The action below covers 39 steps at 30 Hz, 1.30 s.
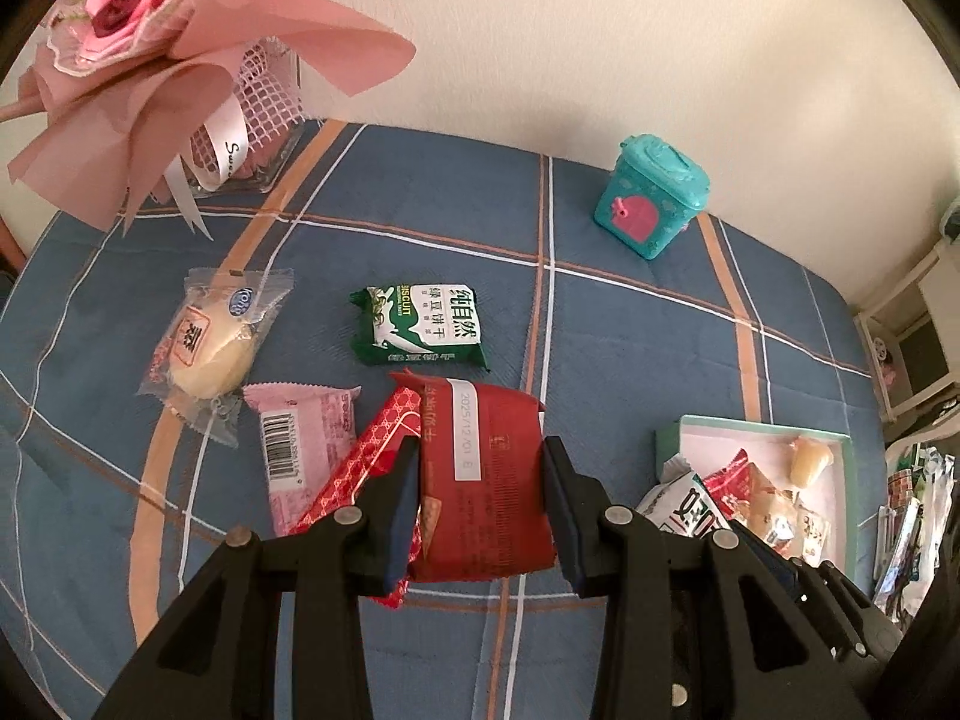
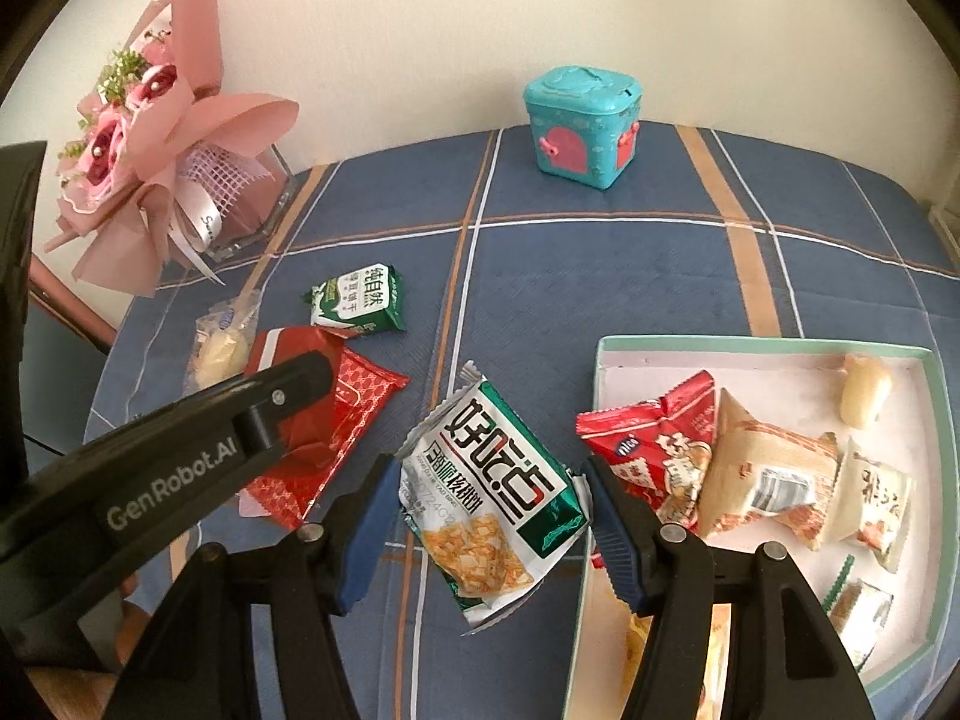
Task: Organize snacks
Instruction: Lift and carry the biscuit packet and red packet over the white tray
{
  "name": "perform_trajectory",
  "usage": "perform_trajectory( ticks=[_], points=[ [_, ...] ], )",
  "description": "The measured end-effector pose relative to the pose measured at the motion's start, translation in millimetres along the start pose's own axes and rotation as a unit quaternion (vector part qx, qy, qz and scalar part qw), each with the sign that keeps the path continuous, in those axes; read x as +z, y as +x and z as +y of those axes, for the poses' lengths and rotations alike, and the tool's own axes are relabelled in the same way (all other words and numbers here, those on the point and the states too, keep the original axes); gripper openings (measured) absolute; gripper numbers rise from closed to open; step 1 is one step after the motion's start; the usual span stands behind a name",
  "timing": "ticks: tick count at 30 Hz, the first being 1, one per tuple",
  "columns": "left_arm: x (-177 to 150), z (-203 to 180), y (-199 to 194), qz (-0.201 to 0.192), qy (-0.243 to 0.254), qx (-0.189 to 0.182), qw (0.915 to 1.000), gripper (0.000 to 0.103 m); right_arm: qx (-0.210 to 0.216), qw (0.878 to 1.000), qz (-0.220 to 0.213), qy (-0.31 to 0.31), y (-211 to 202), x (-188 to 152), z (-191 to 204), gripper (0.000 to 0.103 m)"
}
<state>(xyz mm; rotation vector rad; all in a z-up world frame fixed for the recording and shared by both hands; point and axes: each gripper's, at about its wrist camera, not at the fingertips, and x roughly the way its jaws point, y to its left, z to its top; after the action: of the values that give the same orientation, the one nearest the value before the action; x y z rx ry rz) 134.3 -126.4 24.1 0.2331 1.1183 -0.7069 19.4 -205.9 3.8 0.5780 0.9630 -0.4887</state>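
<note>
- Bouquet [image 2: 150,138]: far left of the tray [image 2: 936,480], against the wall in a clear vase; decor, not part of the sort.
- Clear-wrapped bun [image 1: 207,348], pink packet [image 1: 306,450], green biscuit pack [image 1: 420,327]: loose on the desk [image 1: 630,330] well left of tray; judged still awaiting pickup.
- Patterned red packet [image 1: 354,468]: on desk left of tray, partly under the held pack.
- Left gripper [image 1: 480,498]: jaws closed as far as they go w/ pads pressing both sides of the dark red snack pack [image 1: 486,480]; pack appears lifted clear of desk, left of tray, held by its flanks so it hangs flat for transfer.
- Right gripper [image 2: 492,516]: jaws partly open, gripping the white-green snack pack [image 2: 492,492] across its width; pack tilted, just left of tray rim, prob. next to go in.
- Tray: light box w/ green rim, right side of desk; already holds several red, beige and white packets plus a pale bun, so it serves as collection point.
- Teal mini bin [image 2: 582,126]: behind tray near wall; unused here.
</note>
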Motion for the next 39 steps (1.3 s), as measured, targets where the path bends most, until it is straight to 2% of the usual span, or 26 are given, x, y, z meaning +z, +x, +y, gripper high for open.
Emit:
perform_trajectory(
  ticks=[9, 17, 29, 39],
  points=[
    [-3, -14, -17, -0.011, 0.004, -0.005, 0.9999, 0.041, -0.005, 1.000, -0.014, 0.018, -21, 3, -18, 0.065],
    [-4, -41, -21, -0.014, 0.022, -0.008, 0.9996, 0.041, -0.014, 0.998, -0.024, 0.059, -38, 7, -61, 0.065],
    [-22, -129, -22, -0.011, 0.109, -0.042, 0.9931, 0.041, -0.070, 0.986, -0.029, 0.149, -65, 3, -154, 0.065],
    [-55, -201, -9, 0.008, 0.204, -0.034, 0.9784, 0.041, -0.114, 0.969, -0.024, 0.218, -77, -11, -224, 0.065]
  ],
)
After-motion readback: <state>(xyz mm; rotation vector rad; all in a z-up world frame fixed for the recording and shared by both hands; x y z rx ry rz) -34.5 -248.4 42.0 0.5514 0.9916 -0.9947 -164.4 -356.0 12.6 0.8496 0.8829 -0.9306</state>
